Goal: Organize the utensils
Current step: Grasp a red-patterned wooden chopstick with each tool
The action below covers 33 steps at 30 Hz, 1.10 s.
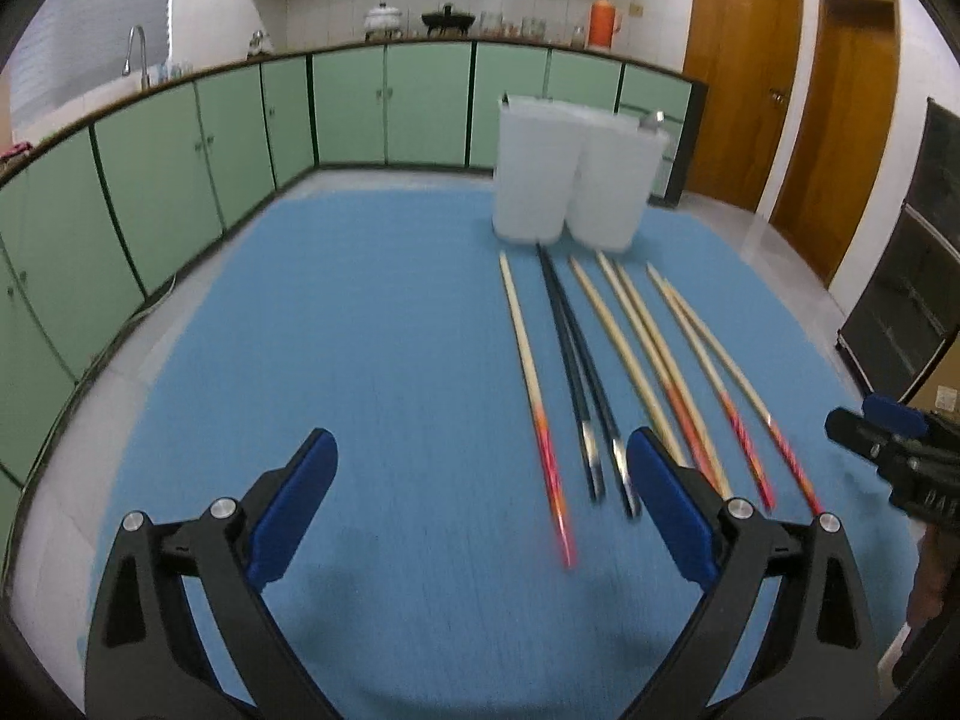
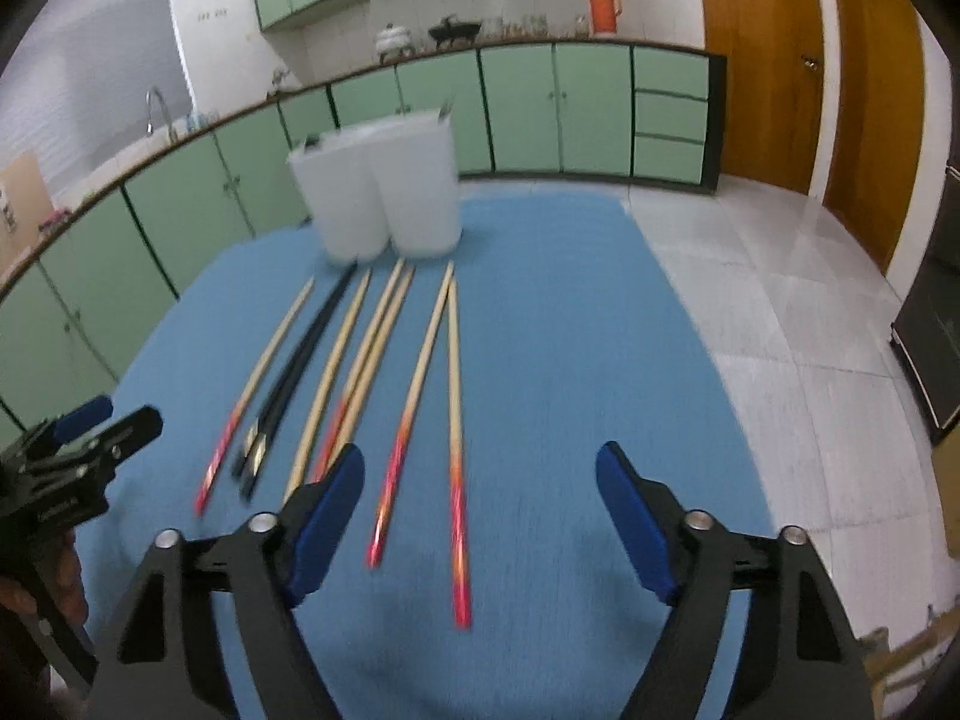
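Observation:
Several wooden chopsticks with red-orange ends and a black pair lie side by side on a blue mat. Two white plastic holders stand at the mat's far edge, just beyond the chopstick tips. My left gripper is open and empty, above the mat left of the chopsticks. My right gripper is open and empty, above the rightmost chopsticks' red ends. Each gripper shows at the edge of the other's view, the right one and the left one.
Green kitchen cabinets with a counter run behind and to the left. A sink tap is at the far left. Wooden doors stand at the right. White tiled floor lies right of the mat.

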Tool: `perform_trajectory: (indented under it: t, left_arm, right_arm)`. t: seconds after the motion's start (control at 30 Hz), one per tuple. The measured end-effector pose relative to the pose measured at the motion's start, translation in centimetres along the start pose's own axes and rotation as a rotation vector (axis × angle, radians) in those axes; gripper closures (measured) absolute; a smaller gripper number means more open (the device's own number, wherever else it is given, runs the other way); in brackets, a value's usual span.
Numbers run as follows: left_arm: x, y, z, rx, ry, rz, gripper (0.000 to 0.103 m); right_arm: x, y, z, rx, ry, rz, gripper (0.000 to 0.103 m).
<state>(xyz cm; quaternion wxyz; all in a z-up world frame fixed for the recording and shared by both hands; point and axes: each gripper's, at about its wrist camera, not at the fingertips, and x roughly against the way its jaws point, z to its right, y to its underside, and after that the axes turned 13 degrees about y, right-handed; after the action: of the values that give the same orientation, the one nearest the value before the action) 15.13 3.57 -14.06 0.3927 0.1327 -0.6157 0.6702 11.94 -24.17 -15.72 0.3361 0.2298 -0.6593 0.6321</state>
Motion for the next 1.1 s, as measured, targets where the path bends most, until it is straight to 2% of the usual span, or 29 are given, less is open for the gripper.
perform_trajectory:
  t: [0.23, 0.4, 0.47, 0.57, 0.7, 0.87, 1.1]
  left_arm:
    - [0.0, 2.0, -0.1, 0.020, -0.017, -0.046, 0.009]
    - [-0.2, 2.4, 0.1, 0.023, -0.023, -0.057, 0.010]
    - [-0.5, 2.3, 0.4, 0.025, -0.024, -0.060, 0.011]
    - [-0.8, 2.6, 0.6, 0.027, -0.024, -0.072, 0.019]
    - [-1.2, 2.9, 1.0, 0.033, -0.022, -0.082, 0.020]
    - [-1.7, 3.3, 1.6, 0.033, -0.012, -0.095, 0.024]
    - [-2.2, 3.7, 2.6, 0.022, -0.020, -0.097, 0.036]
  right_arm:
    - [-0.3, 3.6, -1.5, 0.072, 0.002, -0.077, 0.054]
    - [-0.6, 3.4, -1.0, 0.057, -0.001, -0.071, 0.063]
    - [-0.8, 3.4, -0.7, 0.054, 0.001, -0.066, 0.070]
    - [-0.8, 3.5, -0.6, 0.061, 0.009, -0.051, 0.074]
    - [-0.8, 3.6, -0.9, 0.078, 0.013, -0.036, 0.079]
    - [-0.5, 4.0, -1.5, 0.107, 0.013, -0.010, 0.090]
    - [-0.6, 3.9, -1.3, 0.102, -0.001, 0.005, 0.094]
